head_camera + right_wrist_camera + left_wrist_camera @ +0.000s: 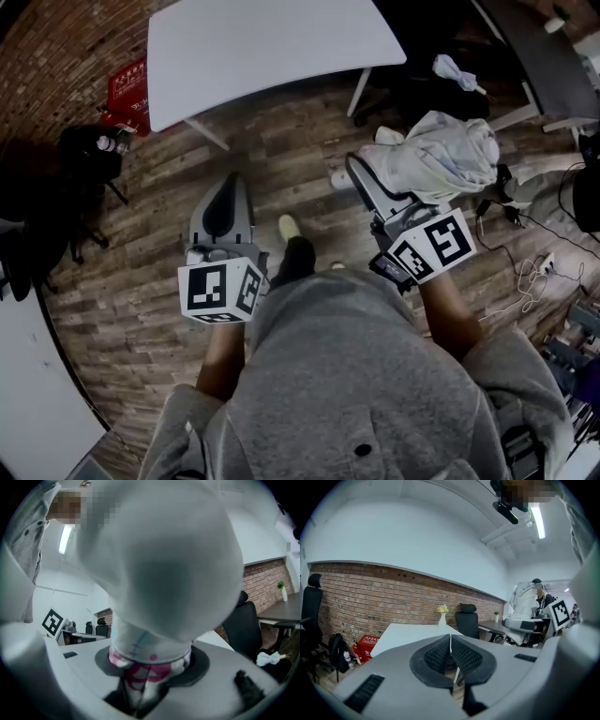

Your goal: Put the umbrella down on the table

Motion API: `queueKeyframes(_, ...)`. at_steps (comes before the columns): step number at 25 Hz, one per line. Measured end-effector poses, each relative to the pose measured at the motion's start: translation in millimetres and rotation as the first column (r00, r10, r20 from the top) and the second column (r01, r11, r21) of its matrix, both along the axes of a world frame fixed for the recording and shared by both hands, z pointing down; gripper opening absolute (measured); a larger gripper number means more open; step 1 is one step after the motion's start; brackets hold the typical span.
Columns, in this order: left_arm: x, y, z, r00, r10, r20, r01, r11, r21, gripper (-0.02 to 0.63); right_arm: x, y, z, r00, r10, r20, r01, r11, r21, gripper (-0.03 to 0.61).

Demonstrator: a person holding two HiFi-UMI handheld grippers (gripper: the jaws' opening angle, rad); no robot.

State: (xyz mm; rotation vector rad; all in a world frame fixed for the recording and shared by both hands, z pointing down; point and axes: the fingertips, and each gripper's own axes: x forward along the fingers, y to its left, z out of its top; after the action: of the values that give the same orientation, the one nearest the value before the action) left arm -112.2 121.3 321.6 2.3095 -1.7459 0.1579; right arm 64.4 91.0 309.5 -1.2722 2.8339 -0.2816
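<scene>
Step in hand: the umbrella (pixel 441 155) is to be brought to the table (pixel 272 47), well ahead of both grippers. It is best kept level and laid flat on the bare top before any release.
Right gripper (pixel 151 663): clamped on the umbrella's bunched pink-and-white cloth, with the bundle jutting ahead of the jaws. It is held about level.
Left gripper (pixel 450 654): pads pressed together, nothing between them, tipped slightly downward.
Umbrella: not yet on the table, carried in the right gripper.

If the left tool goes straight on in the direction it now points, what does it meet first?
Probably the white table: its near corner lies straight beyond the tips of the left tool. Nothing shows in between, though depth is hard to judge.
</scene>
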Motion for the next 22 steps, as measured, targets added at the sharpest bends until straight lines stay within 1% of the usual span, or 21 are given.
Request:
queueKeyframes(6, -11.0, -23.0, -3.4, 1.0, 0.004, -0.004, -0.004, 1.0, 0.01, 0.02, -10.4, -21.4, -6.2, 1.0, 0.007, -0.013, -0.007, 1.0, 0.009, 0.222)
queueKeyframes(22, -53.0, -89.4, -0.3, 1.0, 0.017, -0.016, -0.017, 1.0, 0.004, 0.02, -54.2, -89.6, -6.8, 1.0, 0.022, -0.013, -0.021, 1.0, 0.011, 0.222)
